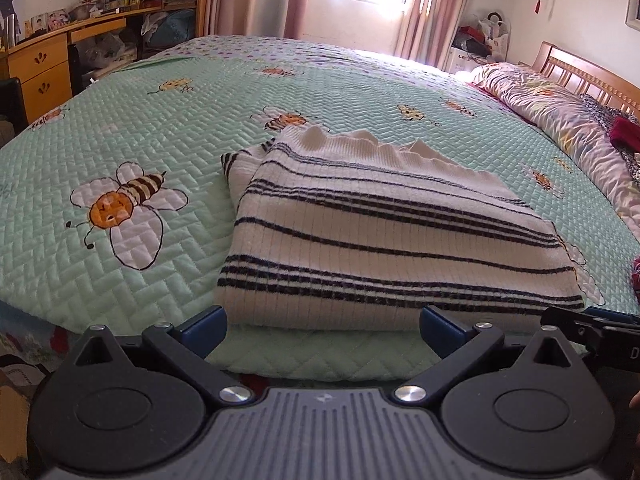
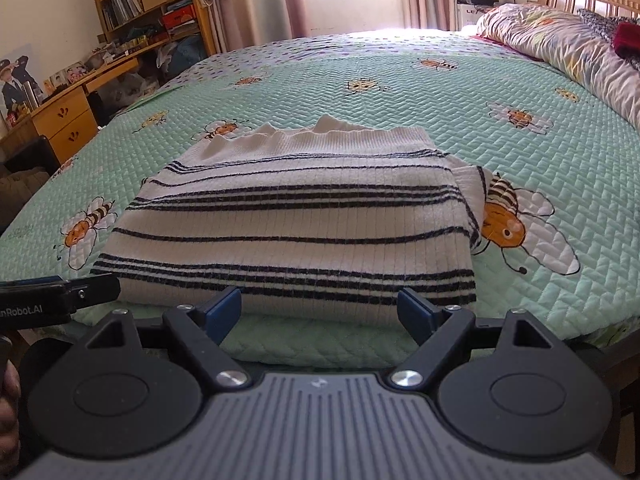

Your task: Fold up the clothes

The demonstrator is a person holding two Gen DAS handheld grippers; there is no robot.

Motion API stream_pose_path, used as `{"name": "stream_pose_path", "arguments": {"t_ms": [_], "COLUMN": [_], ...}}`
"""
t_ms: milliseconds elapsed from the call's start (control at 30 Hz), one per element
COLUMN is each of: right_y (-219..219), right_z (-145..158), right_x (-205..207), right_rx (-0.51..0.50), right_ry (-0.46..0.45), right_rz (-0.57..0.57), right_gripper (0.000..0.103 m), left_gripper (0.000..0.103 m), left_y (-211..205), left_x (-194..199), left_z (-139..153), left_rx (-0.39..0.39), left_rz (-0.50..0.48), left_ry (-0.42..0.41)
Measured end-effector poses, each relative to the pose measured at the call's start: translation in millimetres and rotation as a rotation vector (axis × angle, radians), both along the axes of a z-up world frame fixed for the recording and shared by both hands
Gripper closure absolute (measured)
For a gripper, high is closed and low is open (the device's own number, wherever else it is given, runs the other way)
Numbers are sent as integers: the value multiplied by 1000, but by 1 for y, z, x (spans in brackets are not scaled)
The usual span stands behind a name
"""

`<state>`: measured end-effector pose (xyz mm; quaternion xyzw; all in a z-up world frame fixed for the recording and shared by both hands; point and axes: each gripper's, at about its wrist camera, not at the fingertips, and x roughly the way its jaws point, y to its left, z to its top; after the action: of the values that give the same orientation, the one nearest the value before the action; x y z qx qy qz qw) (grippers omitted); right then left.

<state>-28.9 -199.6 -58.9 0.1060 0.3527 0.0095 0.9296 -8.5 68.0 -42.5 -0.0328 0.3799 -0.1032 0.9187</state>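
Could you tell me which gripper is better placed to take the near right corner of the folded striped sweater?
Right gripper: open at the white, dark-striped knit sweater's near edge, close to that corner; the left gripper sits further left.

We read "nRobot.AI" in white letters on the black body of the left gripper (image 2: 60, 298), cut off at the frame's left edge. Elsewhere we find nothing legible; the book spines blur.

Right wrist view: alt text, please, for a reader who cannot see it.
A folded white sweater with dark stripes lies on a green bee-print quilt, close ahead of the open, empty right gripper. The left gripper shows at the left edge.
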Motion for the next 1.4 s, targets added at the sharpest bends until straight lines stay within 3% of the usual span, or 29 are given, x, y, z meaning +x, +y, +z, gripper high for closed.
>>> {"name": "stream_pose_path", "arguments": {"t_ms": [200, 433, 567, 700, 1000, 1267, 1400], "right_y": [-30, -62, -76, -103, -140, -145, -146], "right_z": [-18, -38, -55, -69, -115, -118, -115], "right_x": [-4, -10, -14, -14, -5, 5, 15], "right_rx": [192, 438, 582, 788, 1091, 1195, 1159], "right_ry": [-24, -21, -12, -21, 19, -41, -50], "right_rz": [-27, -58, -83, -161, -339, -342, -319], "right_gripper": [18, 18, 18, 18, 17, 16, 12], "left_gripper": [1, 1, 1, 1, 1, 1, 1], "left_y": [20, 25, 31, 42, 52, 54, 53], "left_x": [11, 14, 24, 46, 83, 96, 110], "left_z": [-19, -33, -40, -49, -65, -65, -66], "left_rx": [-37, -69, -180, -295, -440, -542, -600], "left_rz": [49, 37, 29, 62, 150, 193, 201], "left_ry": [47, 98, 151, 223, 323, 321, 317]}}
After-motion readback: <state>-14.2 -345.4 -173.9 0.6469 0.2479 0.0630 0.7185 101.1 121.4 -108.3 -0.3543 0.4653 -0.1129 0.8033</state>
